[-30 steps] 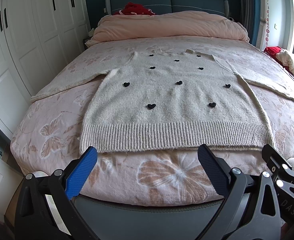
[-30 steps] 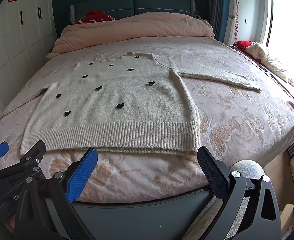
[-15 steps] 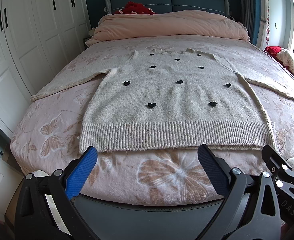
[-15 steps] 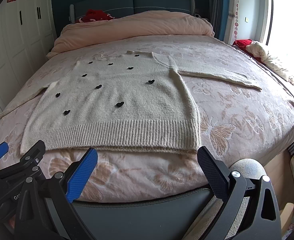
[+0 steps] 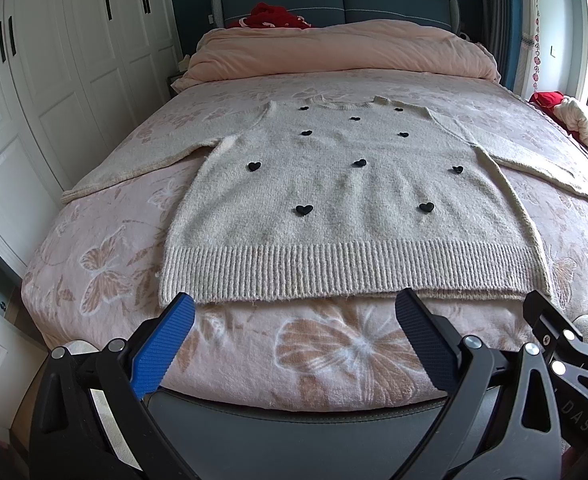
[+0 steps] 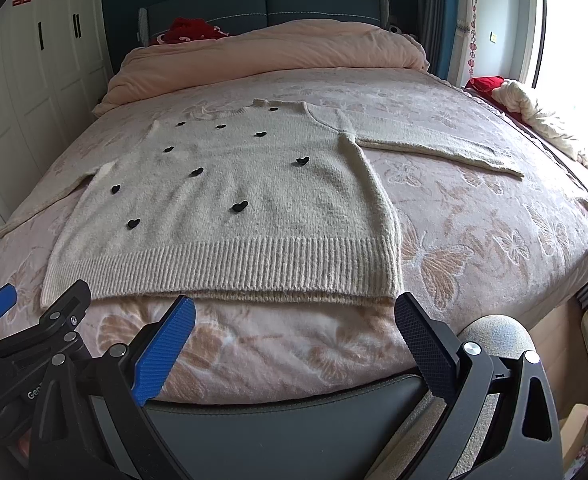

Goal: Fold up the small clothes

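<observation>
Cream knit sweater (image 5: 350, 204) with black hearts, spread flat on pink butterfly bedspread (image 5: 106, 256), sleeves out, left gripper (image 5: 294, 332) and right gripper (image 6: 294, 332) both spread wide, empty, near ribbed hem

A sweater (image 5: 350, 208) lay flat on the bed (image 5: 106, 264), hem nearest, sleeves spread left and right; a rolled duvet (image 5: 342, 52) lay beyond it, wardrobes (image 5: 54, 80) to the left.
</observation>
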A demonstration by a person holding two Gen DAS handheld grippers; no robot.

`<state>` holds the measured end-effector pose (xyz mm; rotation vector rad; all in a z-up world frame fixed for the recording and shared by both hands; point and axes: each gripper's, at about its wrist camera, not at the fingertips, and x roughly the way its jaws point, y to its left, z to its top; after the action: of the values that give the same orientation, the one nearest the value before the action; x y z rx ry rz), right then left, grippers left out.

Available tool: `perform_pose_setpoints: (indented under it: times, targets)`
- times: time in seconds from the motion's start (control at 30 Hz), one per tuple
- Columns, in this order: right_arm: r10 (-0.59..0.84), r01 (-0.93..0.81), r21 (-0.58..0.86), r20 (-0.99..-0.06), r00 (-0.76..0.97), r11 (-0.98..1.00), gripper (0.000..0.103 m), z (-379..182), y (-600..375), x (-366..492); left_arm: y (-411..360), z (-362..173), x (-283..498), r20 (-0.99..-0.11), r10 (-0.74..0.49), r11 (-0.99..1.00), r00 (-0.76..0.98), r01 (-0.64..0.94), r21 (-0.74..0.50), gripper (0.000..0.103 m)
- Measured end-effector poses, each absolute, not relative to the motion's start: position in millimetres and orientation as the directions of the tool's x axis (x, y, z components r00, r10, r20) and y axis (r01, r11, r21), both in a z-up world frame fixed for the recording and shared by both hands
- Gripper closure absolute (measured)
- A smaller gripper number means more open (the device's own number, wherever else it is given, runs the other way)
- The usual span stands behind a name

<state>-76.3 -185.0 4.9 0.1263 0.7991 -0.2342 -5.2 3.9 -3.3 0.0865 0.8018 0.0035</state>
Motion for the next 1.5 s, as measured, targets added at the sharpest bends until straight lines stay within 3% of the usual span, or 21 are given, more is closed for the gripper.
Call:
perform_pose_setpoints:
  times: [0.6,0.73,0.9,1.1,1.2,1.4,1.43,1.47,1.5]
  targets:
    - [-0.122,0.266,0.048,-0.801,0.586,0.963,0.005,-27,-190,-61,-1,-30,2,-0.765,0.058,0.995,0.641,0.029,0.100,0.005]
    - [-0.053,0.249,0.116,-0.810,0.583,0.962,0.005,-33,-213,-45,4,-29,13,-0.773,0.046,0.997,0.633,0.018,0.075,0.005]
    - [0.018,0.396,0.330,-0.787,0.617,0.857,0.005,-30,-344,6,25,-20,44,-0.773,0.040,0.999,0.633,-0.036,0.022,0.005]
    - [-0.134,0.642,0.376,-0.788,0.601,0.668,0.005,-39,-543,73,31,-23,79,-0.774,0.089,0.996,0.627,-0.072,0.056,0.005]
    - [-0.142,0.703,0.413,-0.798,0.585,0.579,0.005,-58,-613,100,34,-30,93,-0.788,0.081,0.995,0.611,-0.095,0.028,0.005]
    - [-0.153,0.742,0.517,-0.767,0.623,0.427,0.027,-87,-675,126,35,-44,115,-0.800,0.074,0.995,0.596,-0.103,0.016,0.005]
    - [-0.166,0.747,0.504,-0.770,0.616,0.434,0.044,-87,-676,135,36,-46,118,-0.802,0.075,0.994,0.592,-0.104,0.016,0.005]
    - [-0.167,0.748,0.495,-0.773,0.611,0.442,0.083,-86,-677,142,38,-48,122,-0.806,0.075,0.994,0.587,-0.107,0.015,0.005]
    - [-0.142,0.736,0.501,-0.775,0.616,0.456,0.089,-83,-675,155,40,-49,124,-0.808,0.074,0.994,0.585,-0.111,0.011,0.005]
